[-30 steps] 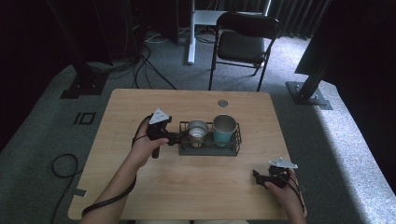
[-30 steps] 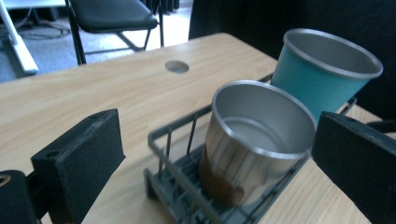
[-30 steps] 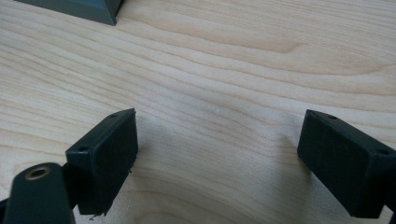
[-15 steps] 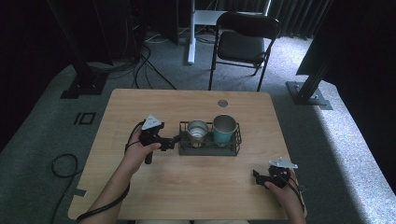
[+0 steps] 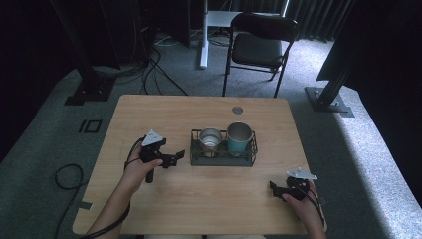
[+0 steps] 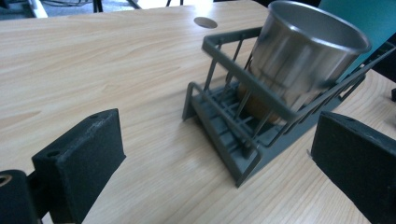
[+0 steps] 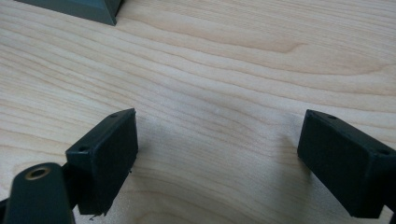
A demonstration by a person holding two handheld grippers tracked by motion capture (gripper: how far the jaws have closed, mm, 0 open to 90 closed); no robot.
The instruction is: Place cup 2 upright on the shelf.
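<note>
A dark grey wire rack (image 5: pixel 222 161) stands at the middle of the wooden table (image 5: pixel 159 117). It holds a steel cup (image 5: pixel 211 138) on its left and a taller teal cup (image 5: pixel 239 137) on its right. My left gripper (image 5: pixel 173 158) is open a little left of the rack, clear of it, pointing at its left end. In the left gripper view the open jaws (image 6: pixel 215 163) frame the rack's corner (image 6: pixel 219 135), with the steel cup (image 6: pixel 299 65) and teal cup (image 6: pixel 369 18) behind. My right gripper (image 5: pixel 277 188) rests open near the front right of the table, over bare wood (image 7: pixel 215 158).
A round cable hole (image 5: pixel 237 110) sits in the table behind the rack. A black folding chair (image 5: pixel 260 47) stands beyond the far edge, with stands and cables on the floor around it. The rack's corner (image 7: pixel 79 9) lies at the top left of the right gripper view.
My left gripper has drawn back from the rack's left end, moving left, lower and nearer the person. The right gripper has kept still.
</note>
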